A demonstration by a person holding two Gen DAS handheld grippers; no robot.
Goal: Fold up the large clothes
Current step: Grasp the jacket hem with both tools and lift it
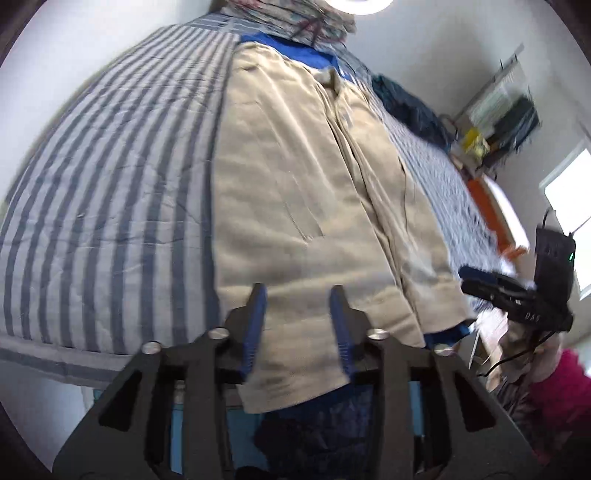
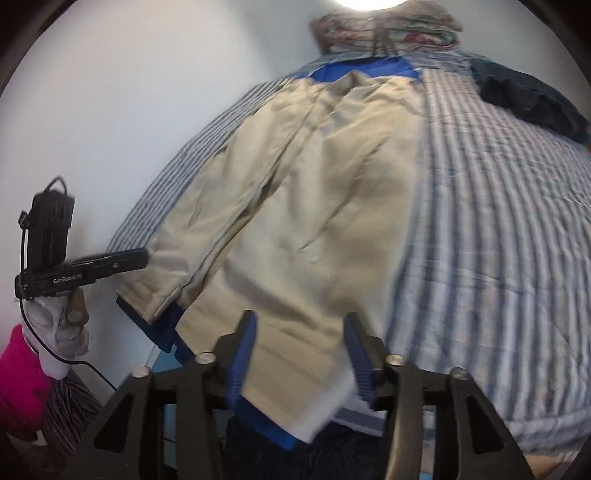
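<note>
A large beige jacket with a blue lining lies spread lengthwise on a striped bed; it also shows in the right wrist view. Its near hem hangs over the bed's front edge. My left gripper is open, its blue-padded fingers over the left part of the hem. My right gripper is open over the right part of the hem. Each gripper shows in the other's view: the right gripper at the jacket's right corner, the left gripper at its left corner. Neither holds cloth.
The blue-and-white striped bedspread covers the bed. A dark blue garment lies on the bed's far right, also in the right wrist view. Folded patterned bedding sits at the head. A white wall runs along the left.
</note>
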